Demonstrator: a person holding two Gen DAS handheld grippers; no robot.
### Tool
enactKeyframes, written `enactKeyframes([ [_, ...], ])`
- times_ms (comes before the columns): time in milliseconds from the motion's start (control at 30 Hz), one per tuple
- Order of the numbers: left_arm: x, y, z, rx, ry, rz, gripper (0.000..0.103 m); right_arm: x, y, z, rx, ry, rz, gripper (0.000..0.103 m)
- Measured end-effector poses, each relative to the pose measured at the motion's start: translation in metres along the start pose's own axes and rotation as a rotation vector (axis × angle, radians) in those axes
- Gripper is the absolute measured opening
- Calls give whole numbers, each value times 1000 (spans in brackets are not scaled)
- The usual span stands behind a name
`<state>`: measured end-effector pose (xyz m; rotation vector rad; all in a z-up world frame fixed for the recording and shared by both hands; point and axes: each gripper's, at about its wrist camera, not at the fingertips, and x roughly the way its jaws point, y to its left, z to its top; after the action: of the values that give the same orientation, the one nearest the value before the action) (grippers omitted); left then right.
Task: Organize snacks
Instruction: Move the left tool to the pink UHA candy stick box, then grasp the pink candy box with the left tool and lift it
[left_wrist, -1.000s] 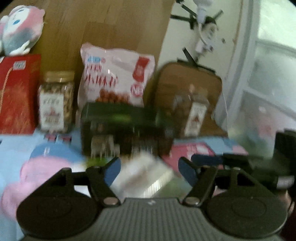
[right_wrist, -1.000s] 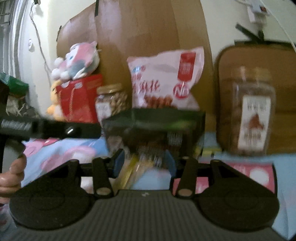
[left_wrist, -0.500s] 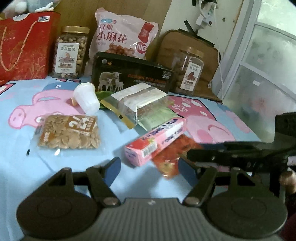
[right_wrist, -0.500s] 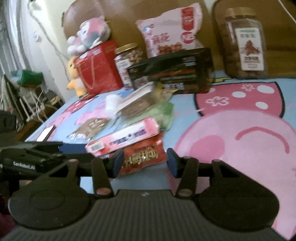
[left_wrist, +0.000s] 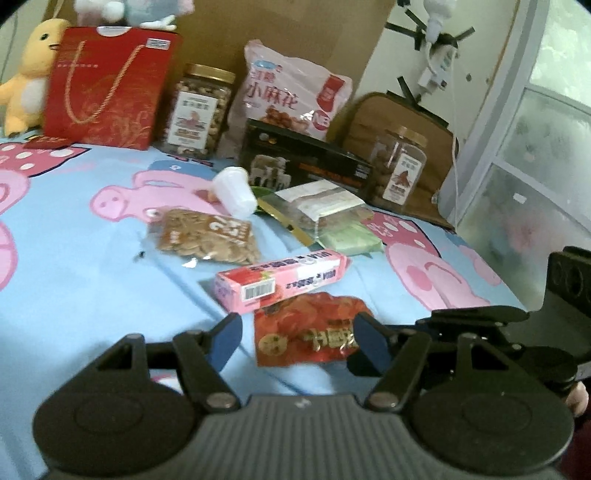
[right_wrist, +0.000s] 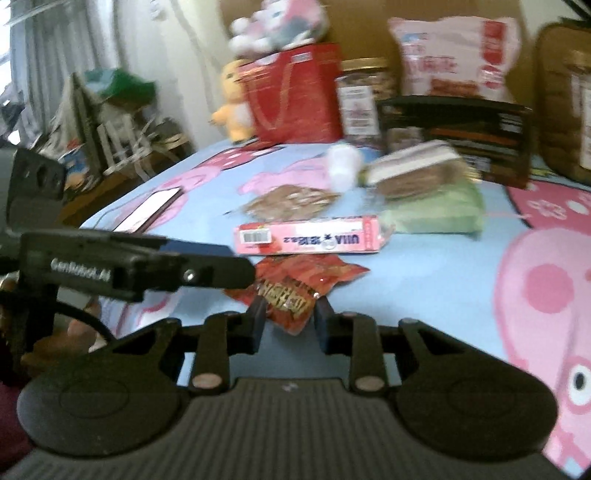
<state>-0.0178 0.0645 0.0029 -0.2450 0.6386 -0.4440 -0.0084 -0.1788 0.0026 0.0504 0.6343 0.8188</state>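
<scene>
The crinkled red foil snack packet (right_wrist: 295, 291) is lying between the right gripper (right_wrist: 290, 321)'s closing, not-yet-touching jaws; the left gripper (left_wrist: 295, 341) is hovering open.

Beyond the fingers lie one red snack packet (left_wrist: 308, 334), one pink box (left_wrist: 282, 278), one nut packet (left_wrist: 208, 238), one white cup (left_wrist: 234, 190), one clear cake pack (left_wrist: 321, 206) and one green pack (left_wrist: 351, 238). Farther back stand two jars (left_wrist: 201, 110) (left_wrist: 399, 170), one black box (left_wrist: 306, 160), one pink bag (left_wrist: 291, 98), one red gift bag (left_wrist: 107, 86) and one yellow plush (left_wrist: 26, 74).
</scene>
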Motion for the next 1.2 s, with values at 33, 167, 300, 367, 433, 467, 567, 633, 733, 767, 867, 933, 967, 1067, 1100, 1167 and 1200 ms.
enactKeyframes([
  [33,-3,1,-1,-5,-3,-1,67,-1,2,0,-12,-3,8,35],
  [167,-9,4,-3,-13,-13,-14,68,-7,3,-1,-19,-26,-16,37],
  [300,-12,1,-4,-5,-15,-25,68,-13,-2,-3,13,-51,-47,39],
  [367,-13,1,-4,-8,-16,-32,68,-15,-4,-4,23,-61,-57,40],
  [433,-12,1,-3,-15,-12,-41,68,-17,-4,-5,21,-68,-62,40],
  [467,-11,1,-3,-19,-7,-47,68,-17,-4,-5,17,-72,-63,40],
  [567,-8,0,-1,-23,3,-61,68,-20,-4,-6,6,-86,-69,43],
  [633,-5,-1,0,-21,12,-66,68,-20,-7,-6,11,-90,-67,46],
  [733,0,-3,1,-22,27,-57,68,-19,-11,-6,26,-84,-66,49],
  [767,1,-3,3,-21,27,-49,68,-18,-14,-6,34,-83,-66,50],
  [867,2,1,10,-33,16,-35,68,-18,-20,-1,43,-88,-71,50],
  [933,2,6,14,-54,11,-28,68,-17,-24,4,47,-98,-84,50],
  [967,3,8,15,-65,13,-24,68,-15,-27,8,49,-101,-86,50],
  [1067,6,13,16,-80,18,0,68,-9,-36,17,45,-99,-88,50],
  [1100,7,15,17,-88,20,7,68,-5,-38,20,38,-93,-86,50],
  [1167,10,18,18,-106,25,8,68,2,-41,26,25,-76,-82,51],
  [1200,11,19,19,-111,27,9,68,6,-42,28,17,-64,-79,51],
])
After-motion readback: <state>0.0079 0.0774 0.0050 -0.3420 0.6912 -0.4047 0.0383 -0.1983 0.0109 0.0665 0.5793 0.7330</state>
